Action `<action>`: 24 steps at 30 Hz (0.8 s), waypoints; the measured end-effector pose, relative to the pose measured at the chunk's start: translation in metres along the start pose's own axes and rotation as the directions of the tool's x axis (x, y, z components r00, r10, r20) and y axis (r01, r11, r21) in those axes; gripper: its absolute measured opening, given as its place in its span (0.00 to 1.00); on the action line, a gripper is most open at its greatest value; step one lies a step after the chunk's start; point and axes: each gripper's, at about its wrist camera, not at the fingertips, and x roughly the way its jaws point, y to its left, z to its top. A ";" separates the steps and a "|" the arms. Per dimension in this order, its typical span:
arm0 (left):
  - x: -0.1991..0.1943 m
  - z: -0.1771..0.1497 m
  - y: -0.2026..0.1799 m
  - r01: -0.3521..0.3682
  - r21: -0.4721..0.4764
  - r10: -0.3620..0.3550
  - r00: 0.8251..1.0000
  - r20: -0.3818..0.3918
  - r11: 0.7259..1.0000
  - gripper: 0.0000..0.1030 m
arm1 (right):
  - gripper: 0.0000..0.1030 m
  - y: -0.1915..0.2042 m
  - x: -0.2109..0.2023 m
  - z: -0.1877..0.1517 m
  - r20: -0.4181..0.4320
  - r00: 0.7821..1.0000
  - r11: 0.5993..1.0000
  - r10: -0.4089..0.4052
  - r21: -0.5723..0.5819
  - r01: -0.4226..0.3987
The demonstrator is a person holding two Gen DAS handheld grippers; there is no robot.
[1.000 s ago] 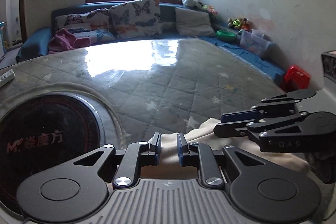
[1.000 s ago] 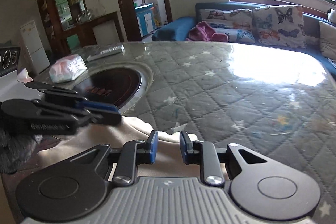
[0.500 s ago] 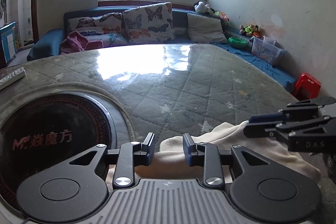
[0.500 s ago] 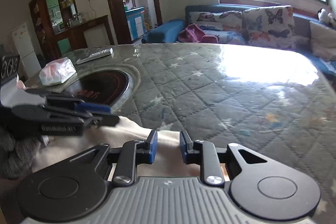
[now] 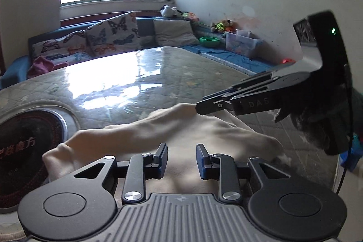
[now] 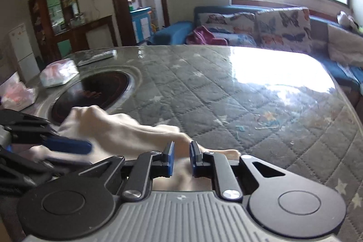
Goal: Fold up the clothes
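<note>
The cream cloth lies bunched and wrinkled at the near edge of the quilted table, partly over the round black hob. The left gripper hangs above it with jaws spread, pinching nothing. The right gripper has a fold of the cloth between its jaws; whether they pinch it I cannot tell, and by the far wall a clear plastic box holds things too small to make out.

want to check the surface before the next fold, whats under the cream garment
The cream garment lies on the quilted table cover, its left end overlapping the dark round inset. Whatever sits directly beneath the cloth is hidden.
</note>
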 end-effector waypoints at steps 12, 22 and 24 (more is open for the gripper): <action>0.001 -0.014 -0.005 -0.014 -0.029 0.013 1.000 -0.012 0.999 0.30 | 0.13 0.045 -0.038 -0.046 0.040 0.999 0.993 0.021 -0.113 -0.016; -0.005 -0.013 -0.008 -0.016 -0.051 0.017 1.000 0.006 0.999 0.30 | 0.13 0.055 -0.050 -0.059 0.087 0.996 0.993 0.009 -0.116 0.002; -0.002 -0.016 -0.011 -0.015 -0.043 0.015 1.000 -0.006 0.999 0.30 | 0.13 0.057 -0.048 -0.063 0.062 0.998 0.992 0.007 -0.128 0.001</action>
